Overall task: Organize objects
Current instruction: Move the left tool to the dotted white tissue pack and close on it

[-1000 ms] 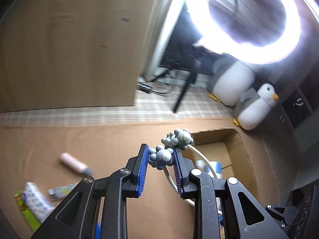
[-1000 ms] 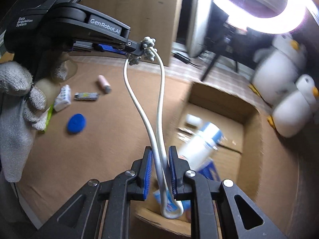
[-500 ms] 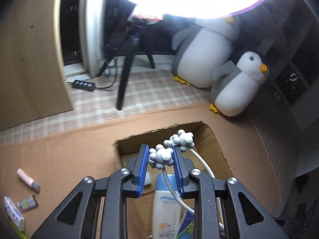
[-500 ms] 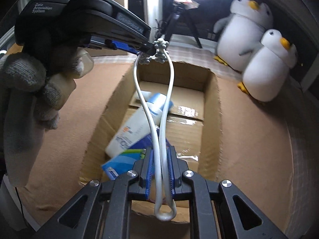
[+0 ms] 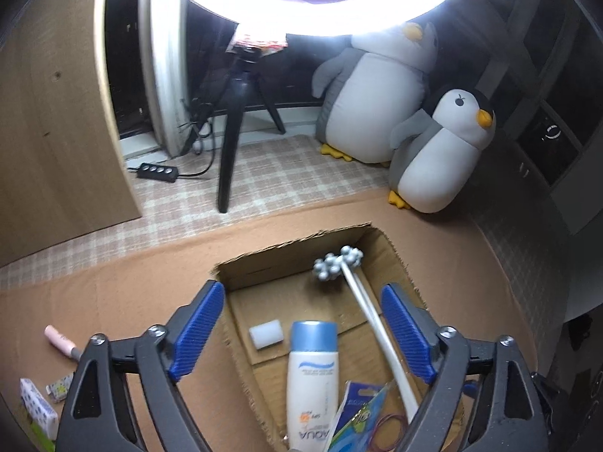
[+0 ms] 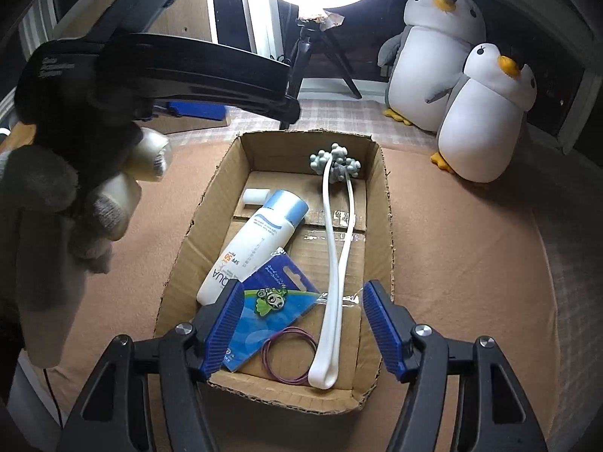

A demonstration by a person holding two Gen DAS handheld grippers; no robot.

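Two plush penguins (image 6: pixel 448 60) at the back of a brown cardboard-covered surface (image 6: pixel 471 256), beside a pale checked mat (image 5: pixel 279 173); above, a glaring ring light (image 5: pixel 331 19) on a black tripod (image 5: pixel 233 120). Left of that, a tall wooden panel (image 5: pixel 49 113) and a black power strip (image 5: pixel 158 171).

In the middle, an open corrugated cardboard box (image 6: pixel 386 203) with ragged edges. Inside: a white U-shaped massager (image 6: pixel 331 263) with knobbly grey roller heads at the far end, lying lengthwise along the box's right side; a smooth white sunscreen bottle (image 6: pixel 252 245) with pale blue cap; a small white cylinder (image 6: pixel 256 196); a glossy blue card packet (image 6: pixel 264 309); a thin purple elastic loop (image 6: pixel 288 354).

Left gripper (image 5: pixel 301 329) spread wide above the box, holding nothing, gripped by a grey knit glove in the right wrist view. Right gripper (image 6: pixel 299 329) likewise wide apart and empty, ribbed blue pads (image 6: pixel 380 320) flanking the massager's looped end without touching.

On the surface at far left, a pink tube (image 5: pixel 60 344) and small patterned packets (image 5: pixel 37 406).
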